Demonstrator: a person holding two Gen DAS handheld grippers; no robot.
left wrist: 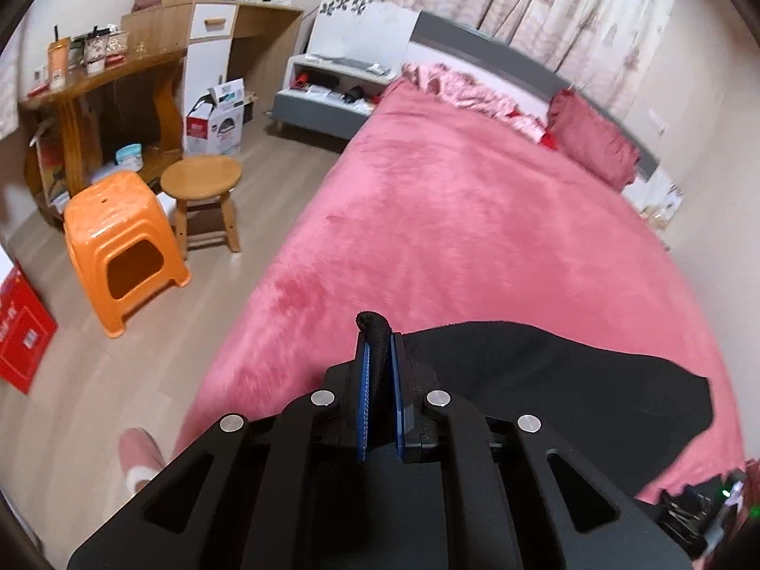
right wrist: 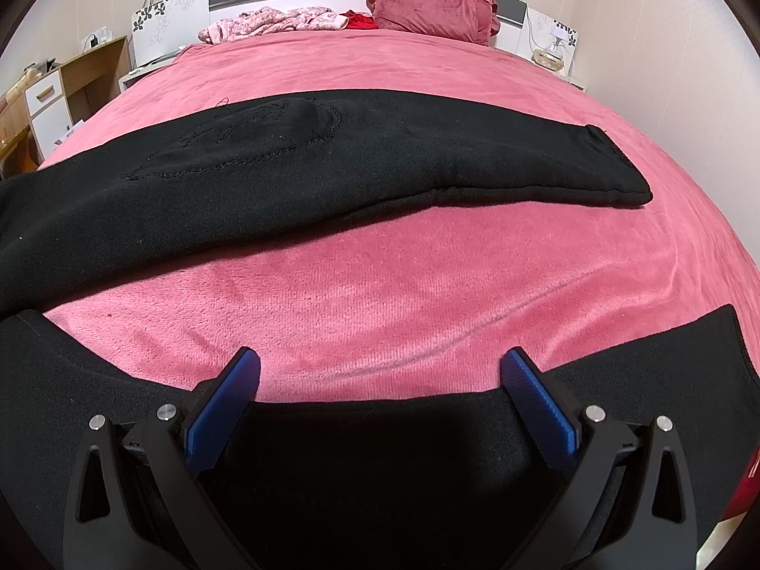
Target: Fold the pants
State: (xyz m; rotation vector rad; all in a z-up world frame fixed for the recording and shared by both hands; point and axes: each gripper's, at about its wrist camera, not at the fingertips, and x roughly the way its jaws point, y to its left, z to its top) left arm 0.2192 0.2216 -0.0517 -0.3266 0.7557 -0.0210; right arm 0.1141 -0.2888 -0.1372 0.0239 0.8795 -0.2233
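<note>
Pinching a fold of the black pants (left wrist: 546, 370) tight between their blue pads, the left tongs (left wrist: 378, 332) have a bunched nub of cloth sticking up past the tips, while the right tongs (right wrist: 380, 365) stand wide apart with nothing gripped, poised over the near leg at the front edge of the bed (right wrist: 380, 285). The pants lie spread on the pink bed cover, one leg stretched across the middle to a cuff at the right, the other running under the right tongs, with bare cover between them. To do this step well, I judge the right tongs should close on the near leg's edge before the left pulls further, so both ends rise together and the cloth carries over flat instead of dragging into a twist. The plush cover may cling to the fabric. A pillow (right wrist: 432, 7) and a crumpled pink garment (right wrist: 275, 21) sit well apart at the headboard; an orange stool (left wrist: 123, 247) and a wooden stool (left wrist: 202, 190) stand on the floor beside the bed, out of the way.
</note>
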